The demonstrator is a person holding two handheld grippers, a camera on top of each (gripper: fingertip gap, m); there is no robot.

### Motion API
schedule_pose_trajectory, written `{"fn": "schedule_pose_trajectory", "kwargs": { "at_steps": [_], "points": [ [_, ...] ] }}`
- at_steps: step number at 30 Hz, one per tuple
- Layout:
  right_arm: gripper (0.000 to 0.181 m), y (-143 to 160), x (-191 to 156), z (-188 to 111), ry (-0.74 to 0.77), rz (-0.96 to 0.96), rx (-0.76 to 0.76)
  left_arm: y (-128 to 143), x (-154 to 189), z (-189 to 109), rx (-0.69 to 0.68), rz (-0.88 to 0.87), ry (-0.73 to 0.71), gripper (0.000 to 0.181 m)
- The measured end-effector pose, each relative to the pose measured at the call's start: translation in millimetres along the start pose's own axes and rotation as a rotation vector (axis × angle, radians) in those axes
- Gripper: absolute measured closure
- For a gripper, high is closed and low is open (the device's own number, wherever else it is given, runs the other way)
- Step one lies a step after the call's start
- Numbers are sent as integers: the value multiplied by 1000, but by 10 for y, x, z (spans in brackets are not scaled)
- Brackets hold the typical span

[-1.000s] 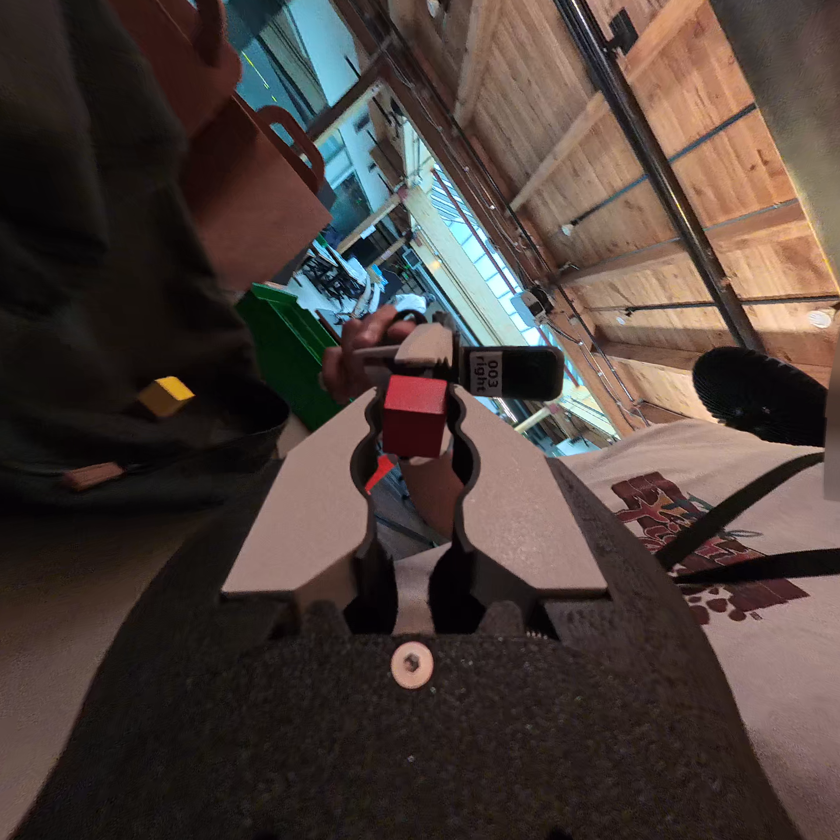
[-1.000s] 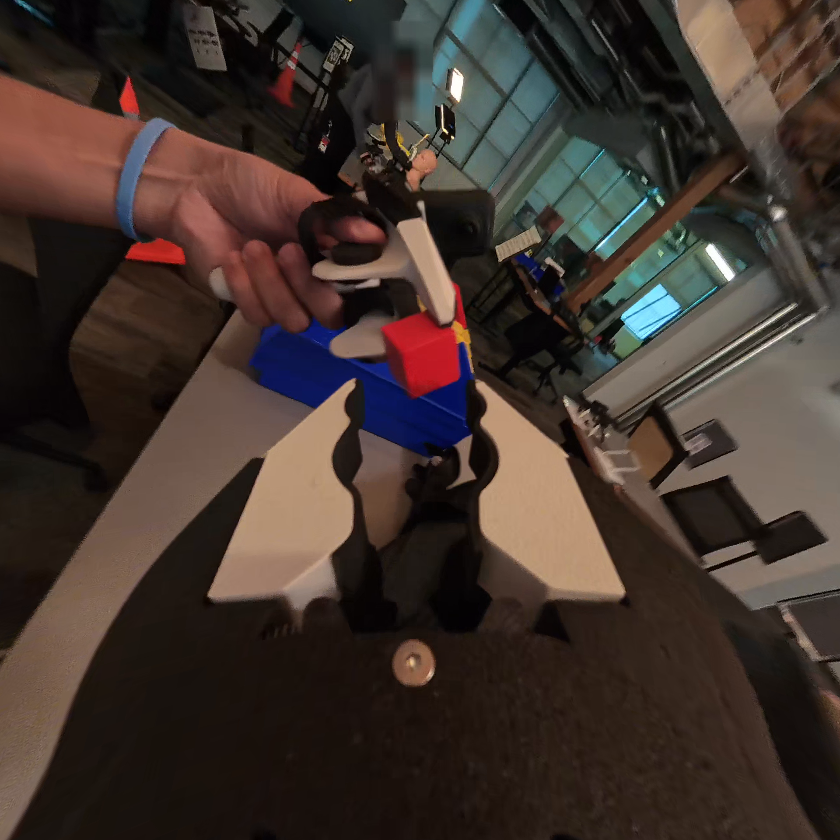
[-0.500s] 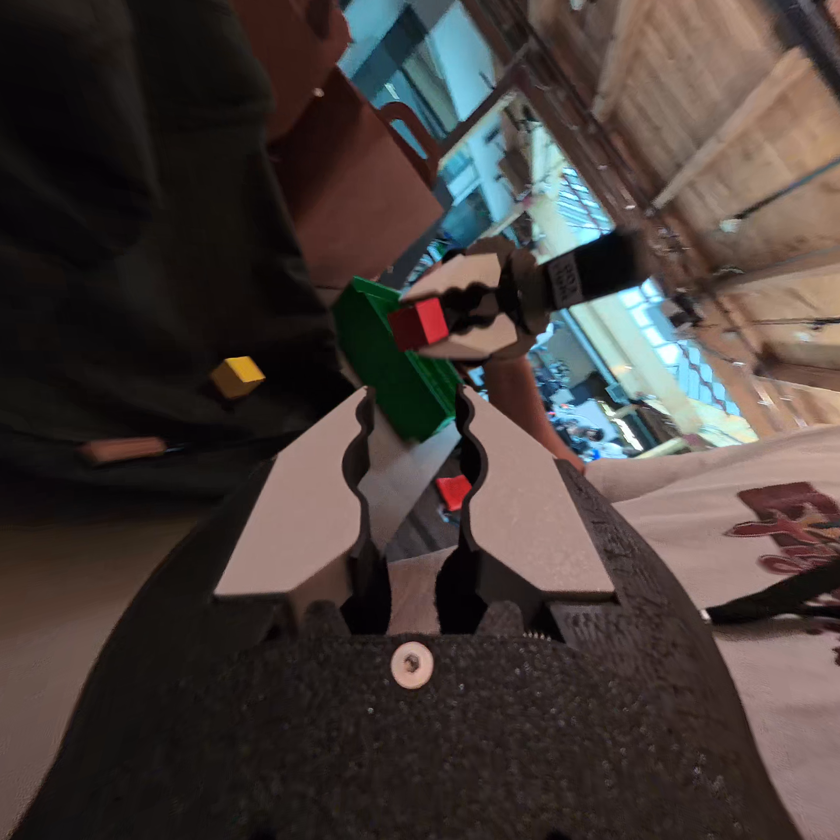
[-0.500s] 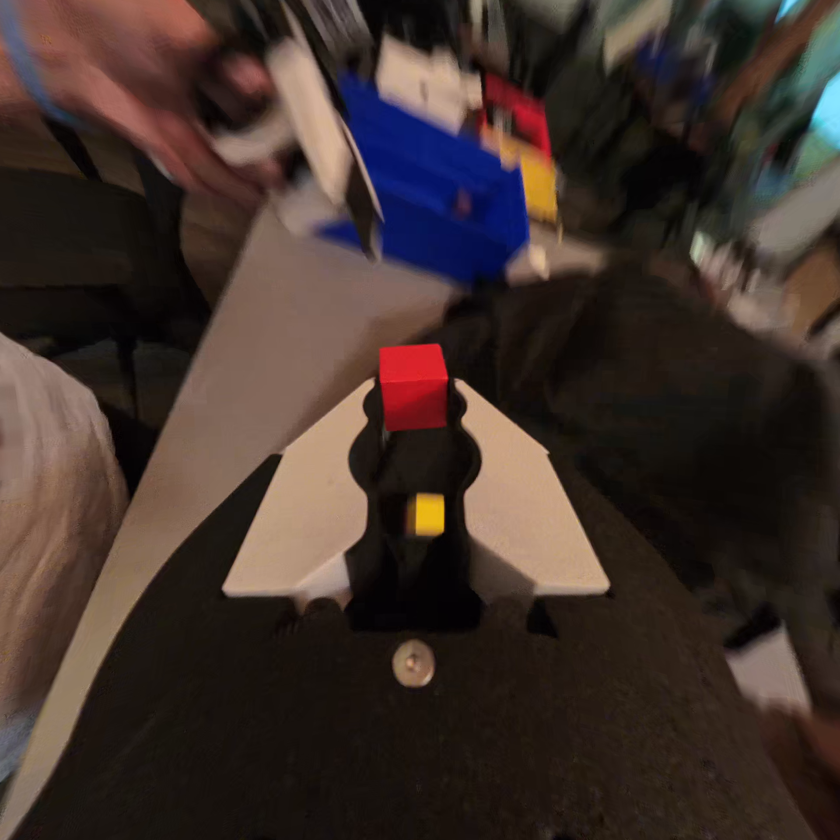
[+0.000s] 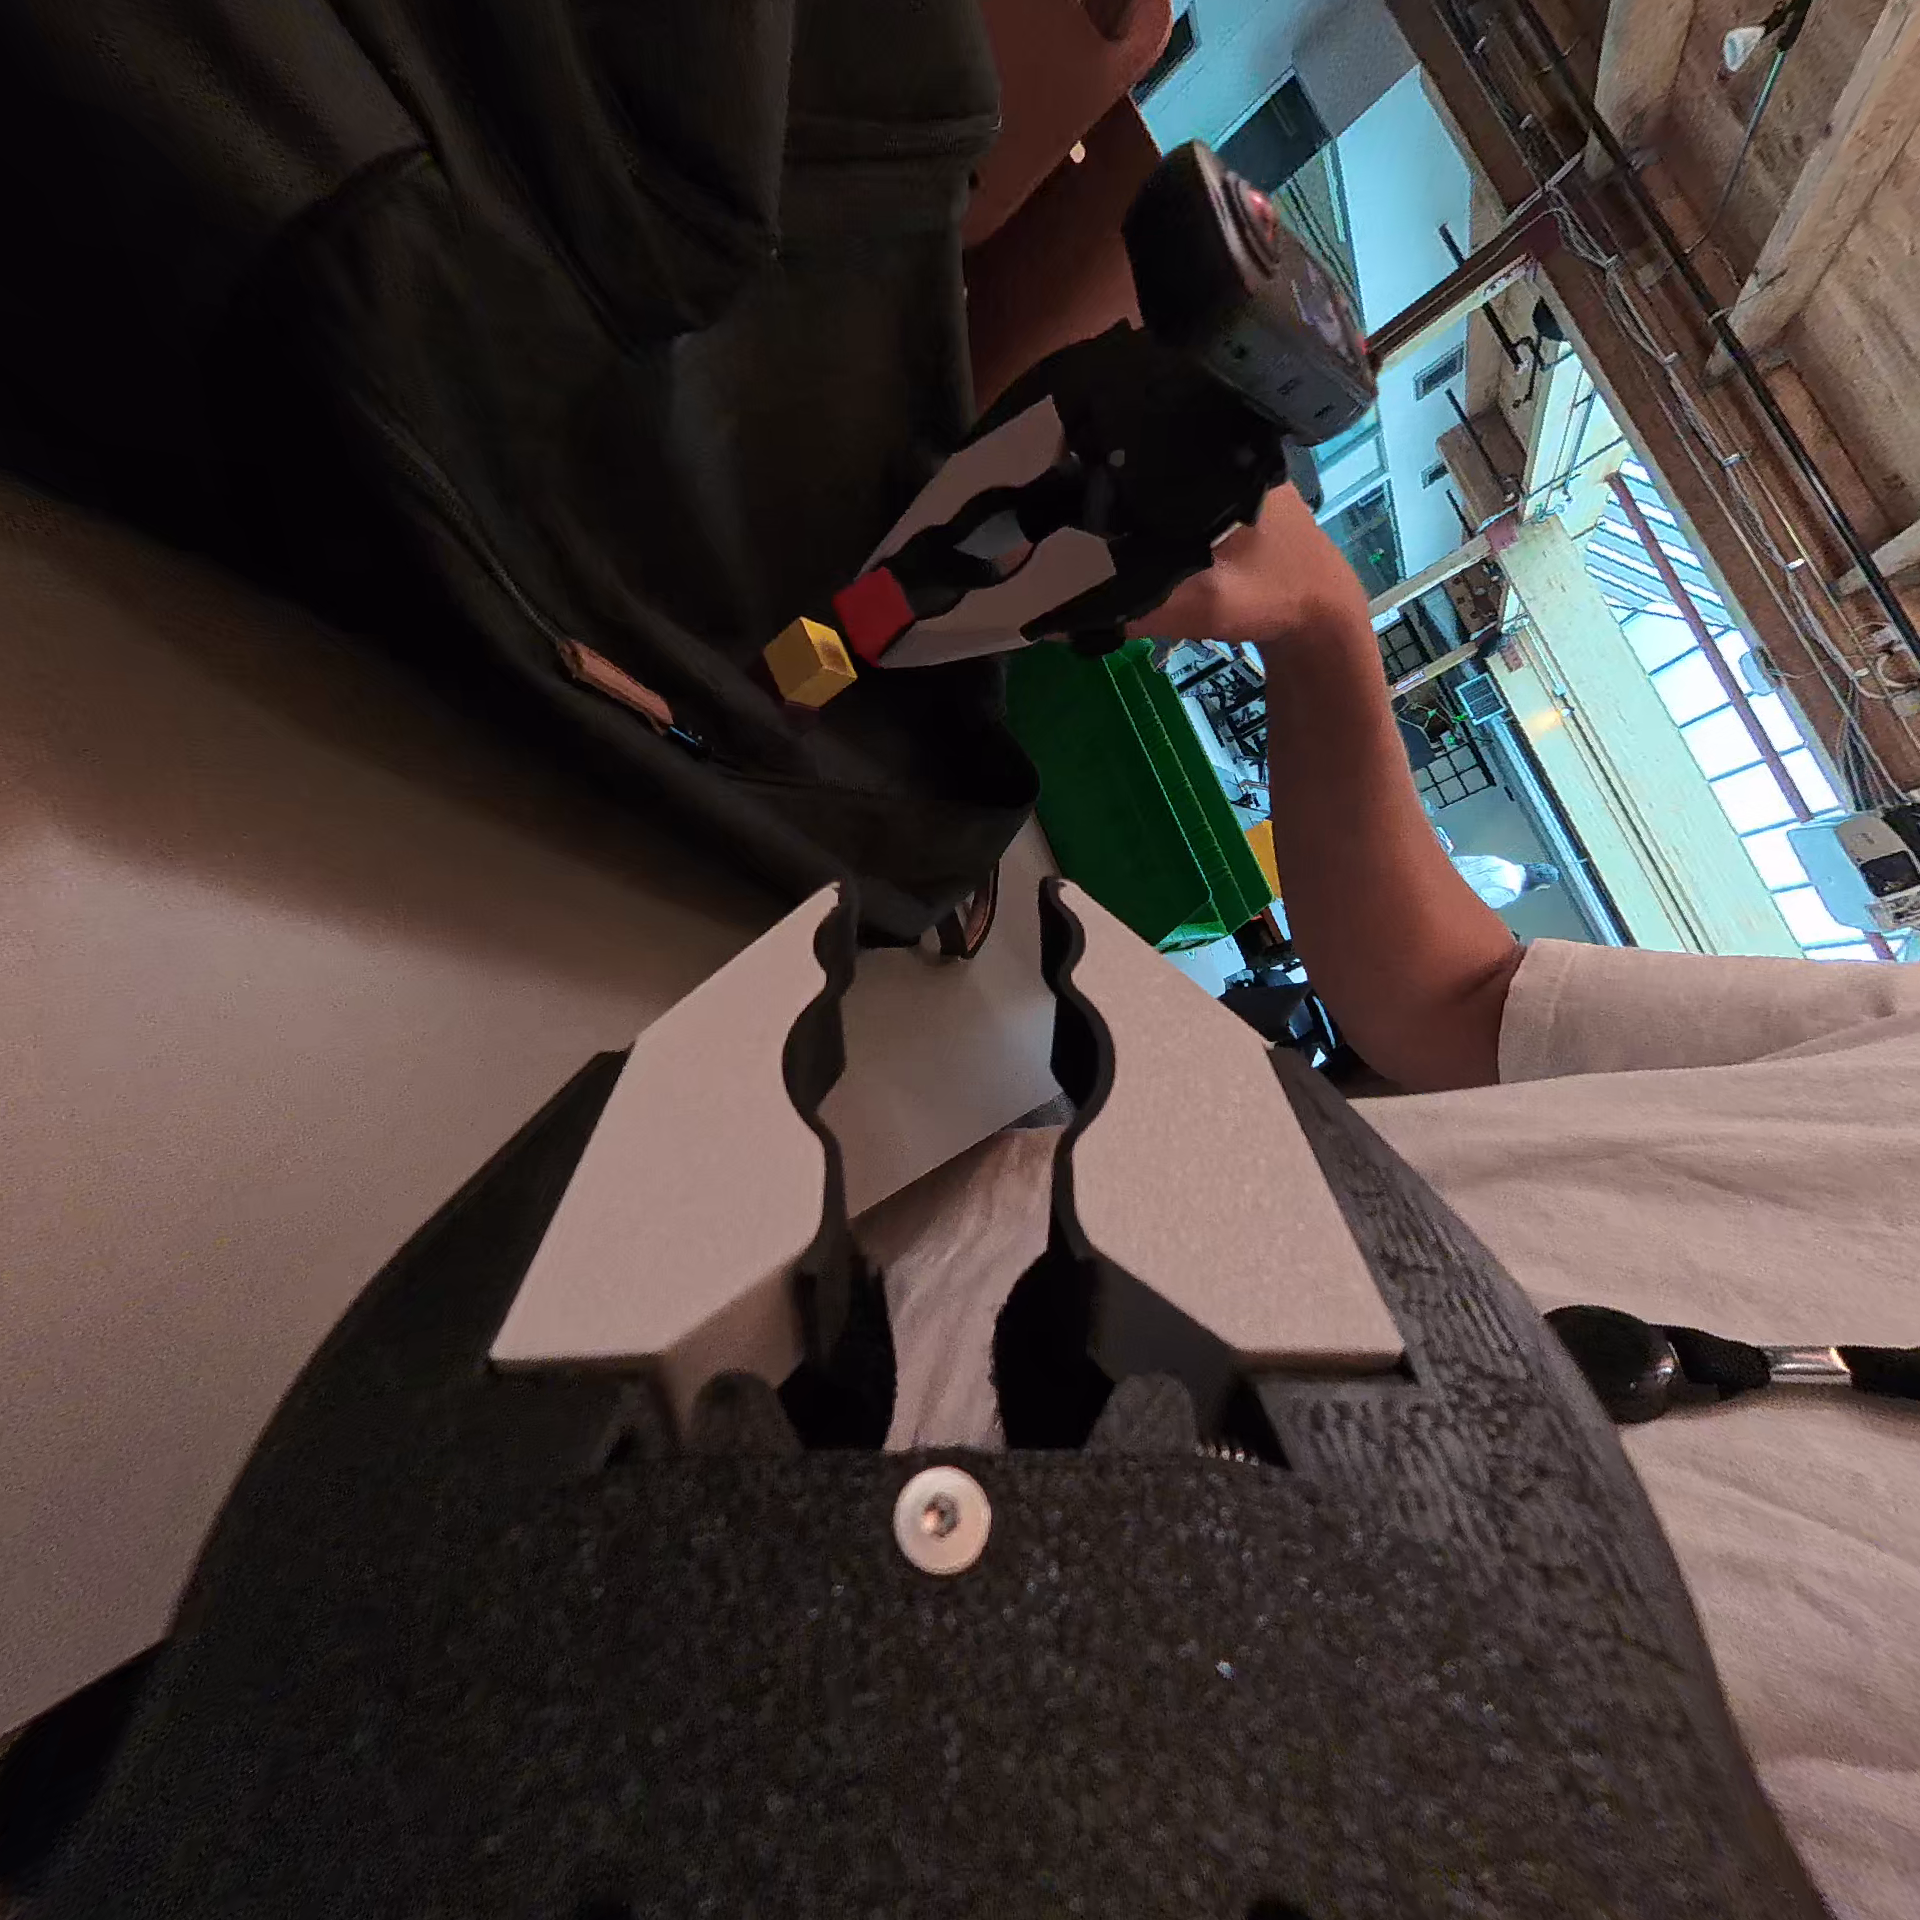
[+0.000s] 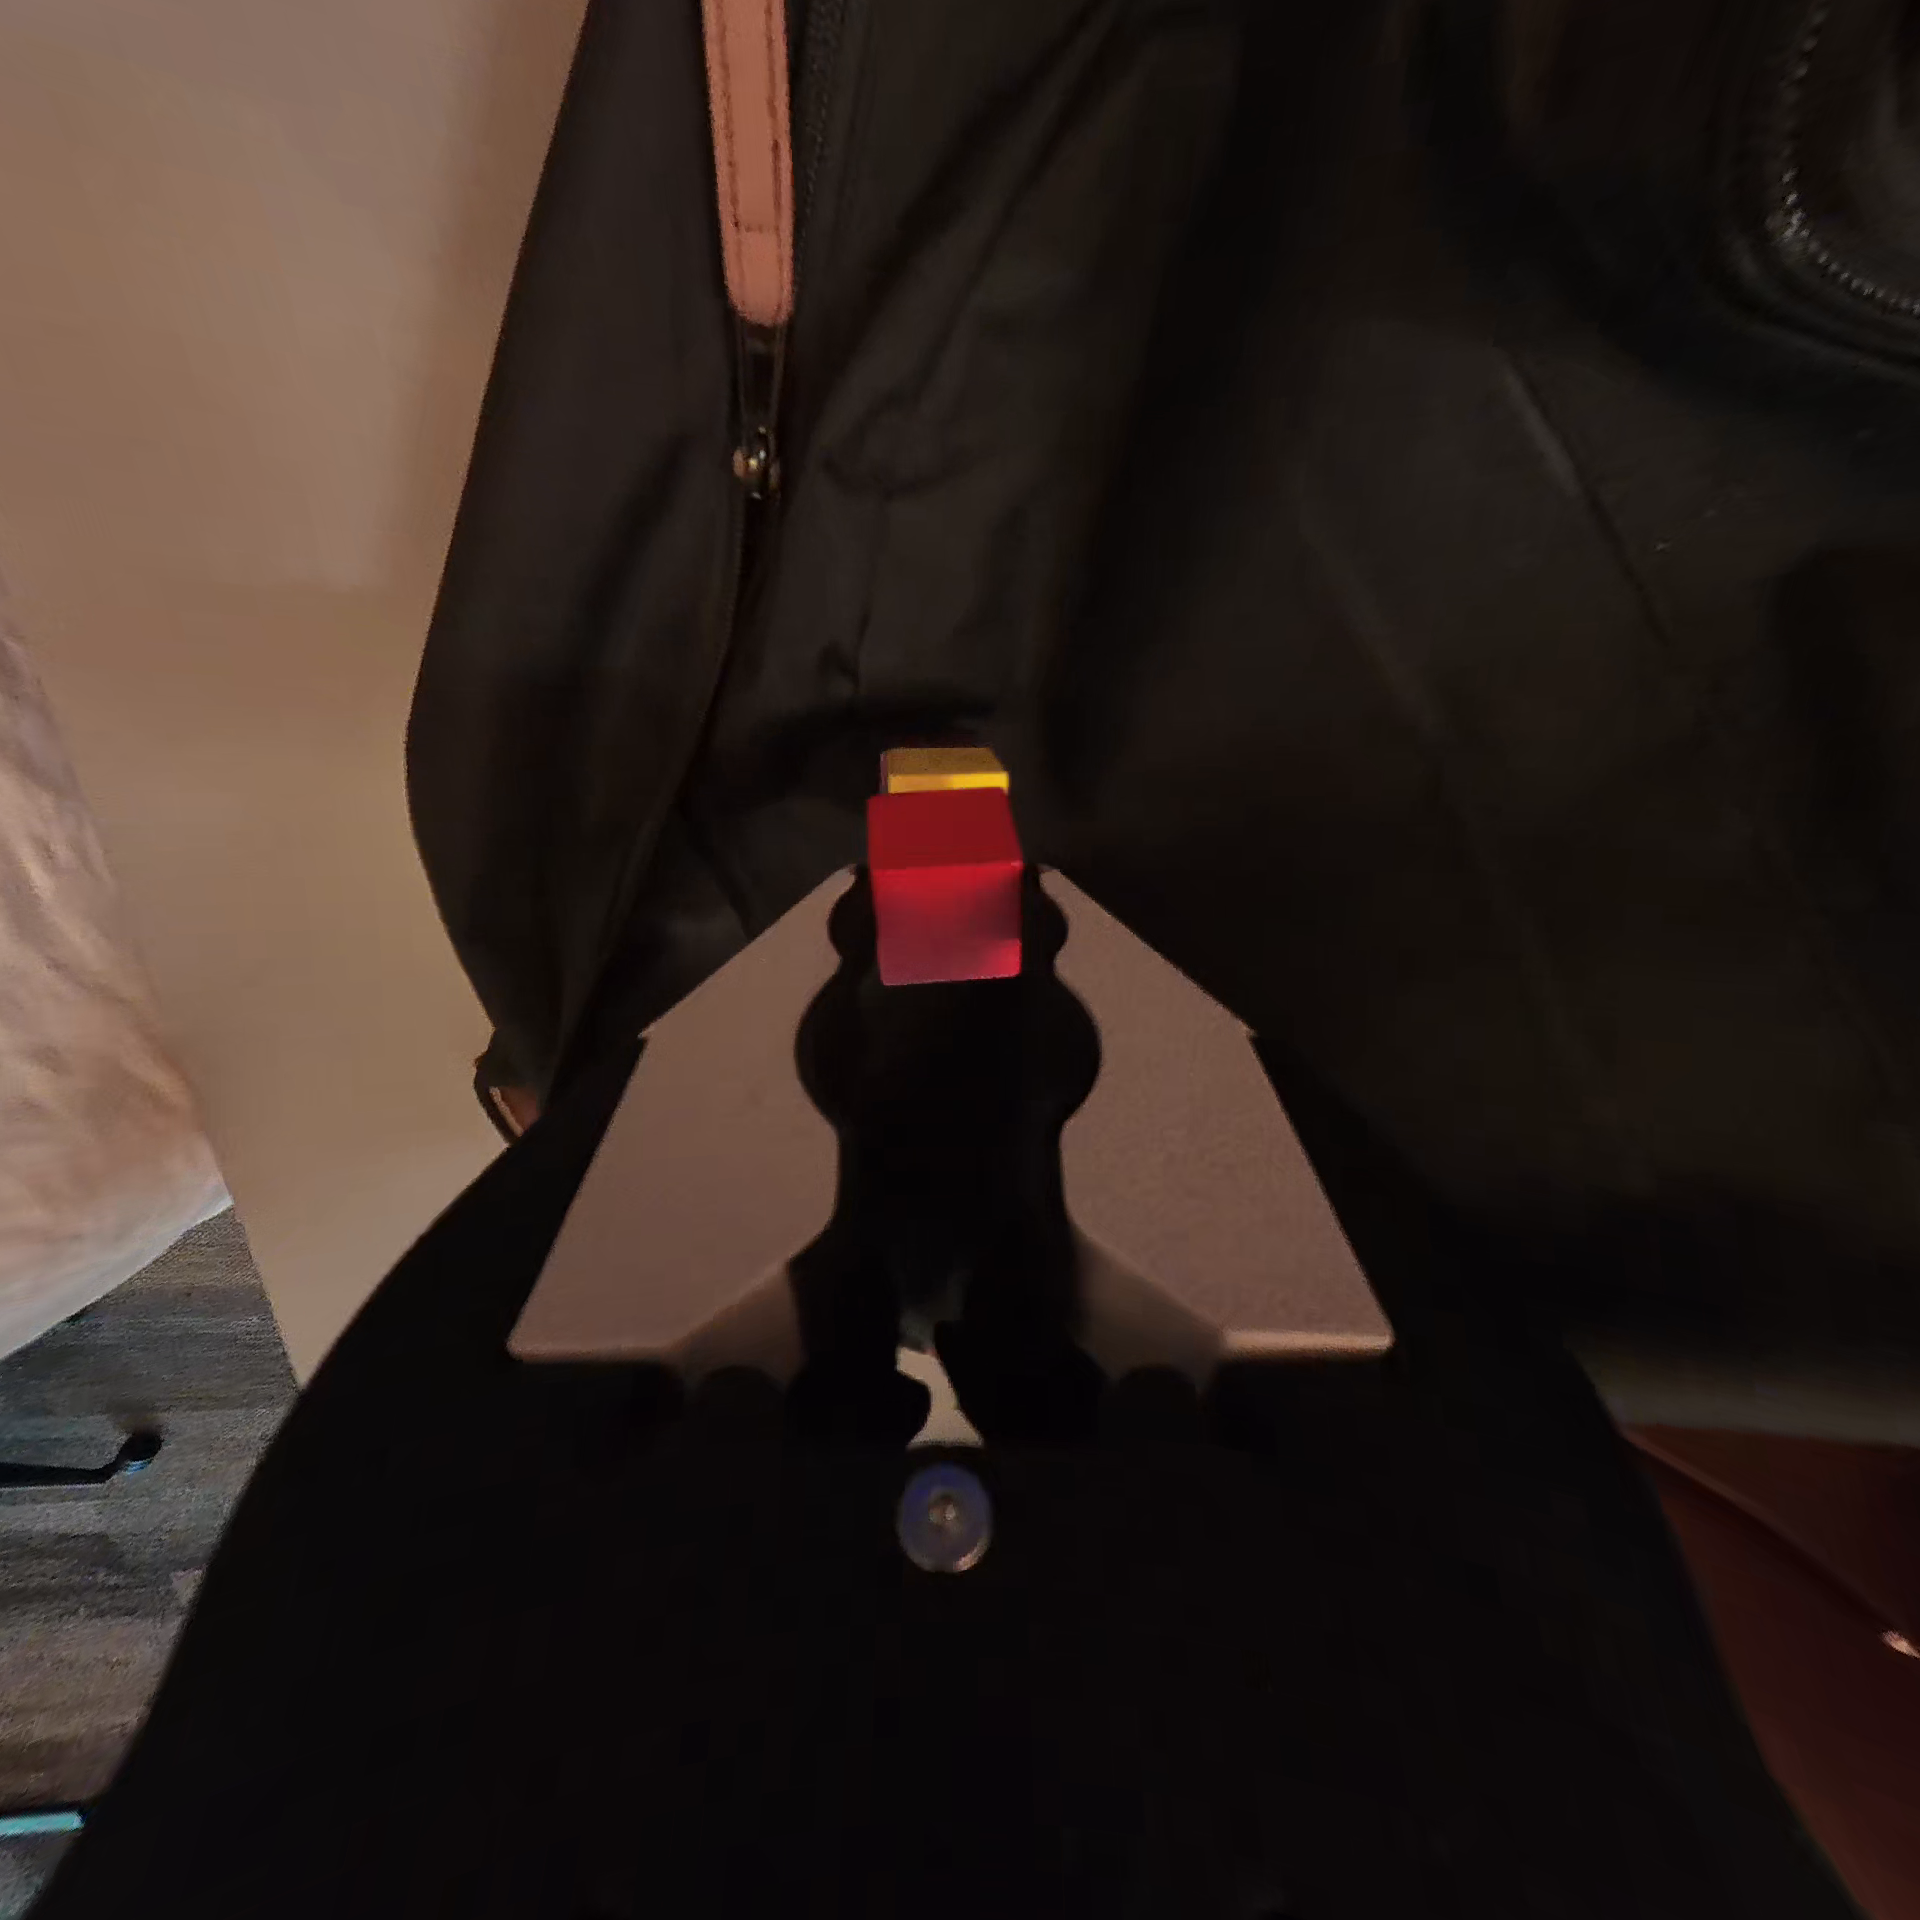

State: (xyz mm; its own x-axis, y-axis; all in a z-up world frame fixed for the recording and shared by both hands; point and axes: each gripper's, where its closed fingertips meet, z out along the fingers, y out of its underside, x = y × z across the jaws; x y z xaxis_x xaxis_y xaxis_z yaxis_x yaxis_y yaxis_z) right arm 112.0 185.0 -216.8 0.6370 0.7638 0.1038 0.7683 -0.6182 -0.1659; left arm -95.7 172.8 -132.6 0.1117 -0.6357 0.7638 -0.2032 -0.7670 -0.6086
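Jaws of right gripper point(image 6: 948, 883) clamp red cube point(image 6: 945, 902), yellow cube point(image 6: 943, 771) beyond

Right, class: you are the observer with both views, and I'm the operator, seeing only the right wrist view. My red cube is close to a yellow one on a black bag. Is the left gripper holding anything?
Observer: No. The left gripper is open and empty, pointing at a corner of the table.
Operator: Anything beyond the bag?
Observer: A green bin stands past the bag, outside your view.
Operator: Do my cubes touch?
Observer: From the side, the red cube in the right gripper meets the yellow cube at one edge, or nearly; I cannot tell which.
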Motion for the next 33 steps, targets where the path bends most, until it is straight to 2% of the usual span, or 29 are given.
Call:
{"fn": "schedule_pose_trajectory", "kwargs": {
  "at_steps": [9,17,19,21,25,28,31,33],
  "points": [
    [154,-7,39,123,9,15,-33,-150,-118,-219,-7,35,-29,145],
    [154,-32,0,129,3,21,-52,-162,-173,-276,-18,30,-23,145],
    [148,-35,-7,122,2,20,-45,-143,-180,-275,-25,25,-19,145],
    [132,-47,-14,97,3,30,-29,-129,-182,-278,-29,23,-15,145],
    [128,16,59,-69,63,76,9,-117,-285,-322,-41,25,-68,145],
    [127,60,73,-330,133,159,124,-188,-475,-482,-34,53,-174,145],
    [127,-33,-88,-606,151,295,372,-468,-893,-846,30,101,-382,145],
    [129,-169,-354,-710,97,375,565,-727,-1288,-1126,66,171,-556,145]
  ]
}}
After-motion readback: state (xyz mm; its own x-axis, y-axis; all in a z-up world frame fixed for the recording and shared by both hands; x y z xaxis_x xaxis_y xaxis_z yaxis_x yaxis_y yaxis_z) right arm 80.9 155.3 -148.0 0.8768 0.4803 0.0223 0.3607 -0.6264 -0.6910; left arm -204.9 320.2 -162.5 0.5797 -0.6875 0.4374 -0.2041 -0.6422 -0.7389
